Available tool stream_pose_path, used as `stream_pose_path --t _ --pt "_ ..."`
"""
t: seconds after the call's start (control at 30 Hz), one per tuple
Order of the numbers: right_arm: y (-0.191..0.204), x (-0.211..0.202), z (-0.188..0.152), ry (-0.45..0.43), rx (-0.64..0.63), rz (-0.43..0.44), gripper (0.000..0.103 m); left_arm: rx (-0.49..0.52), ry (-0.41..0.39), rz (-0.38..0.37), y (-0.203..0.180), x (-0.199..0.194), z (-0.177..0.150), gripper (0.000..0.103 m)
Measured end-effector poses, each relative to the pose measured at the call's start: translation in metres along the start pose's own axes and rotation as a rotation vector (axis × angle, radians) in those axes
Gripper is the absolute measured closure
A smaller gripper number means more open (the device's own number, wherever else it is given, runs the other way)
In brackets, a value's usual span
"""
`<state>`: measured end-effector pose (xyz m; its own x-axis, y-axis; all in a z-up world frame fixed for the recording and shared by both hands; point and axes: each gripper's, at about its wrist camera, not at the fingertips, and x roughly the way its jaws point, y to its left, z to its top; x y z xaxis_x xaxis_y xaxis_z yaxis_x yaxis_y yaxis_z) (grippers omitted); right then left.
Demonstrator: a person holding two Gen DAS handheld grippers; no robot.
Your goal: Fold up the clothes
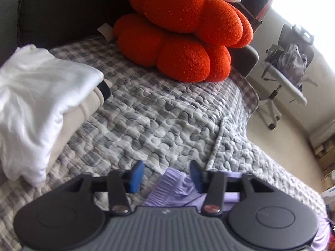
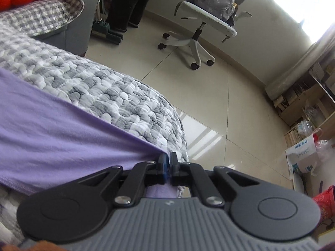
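Pinching a corner of the soft, thin lilac stretch-knit garment [image 2: 62, 129], the right gripper [image 2: 167, 163] draws it taut. The left gripper [image 1: 166, 176] hovers spread over its ruched edge [image 1: 173, 186], holding nothing. Light, limp; likely best taken at hems.

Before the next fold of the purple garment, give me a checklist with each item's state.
1. Right hand-held gripper shut on the purple garment: ok.
2. Left hand-held gripper gripping the garment: not ok, open above it.
3. Bare quilt ahead: ok.
4. Folded pile apart from the working area: ok.
5. Orange cushions out of the way: ok.
6. Garment lying flat all over: cannot tell.
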<state>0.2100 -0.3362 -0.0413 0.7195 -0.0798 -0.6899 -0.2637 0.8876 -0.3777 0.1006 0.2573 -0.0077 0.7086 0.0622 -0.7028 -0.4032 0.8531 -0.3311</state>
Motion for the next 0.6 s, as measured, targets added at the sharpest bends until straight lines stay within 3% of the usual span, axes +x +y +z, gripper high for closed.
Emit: stream_pose_path --t 0.23,0.3,0.33,0.47,0.6 --pt "0.0 -0.003 0.001 -0.017 0.045 0.029 0.096 0.002 0.044 -0.05 -0.005 0.023 -0.001 0.038" --pt "0.005 -0.003 0.001 -0.023 0.028 0.017 0.096 0.047 0.043 -0.043 -0.013 0.028 -0.005 0.059" --pt "0.007 -0.003 0.001 -0.027 0.016 0.009 0.096 0.066 0.047 -0.02 -0.016 0.031 -0.007 0.089" --pt "0.012 -0.007 -0.001 -0.061 -0.001 -0.039 0.101 0.104 -0.01 0.049 -0.022 0.023 -0.01 0.099" --pt "0.004 -0.018 0.0 -0.117 0.036 -0.089 0.101 0.045 -0.116 0.066 -0.01 0.002 0.003 0.099"
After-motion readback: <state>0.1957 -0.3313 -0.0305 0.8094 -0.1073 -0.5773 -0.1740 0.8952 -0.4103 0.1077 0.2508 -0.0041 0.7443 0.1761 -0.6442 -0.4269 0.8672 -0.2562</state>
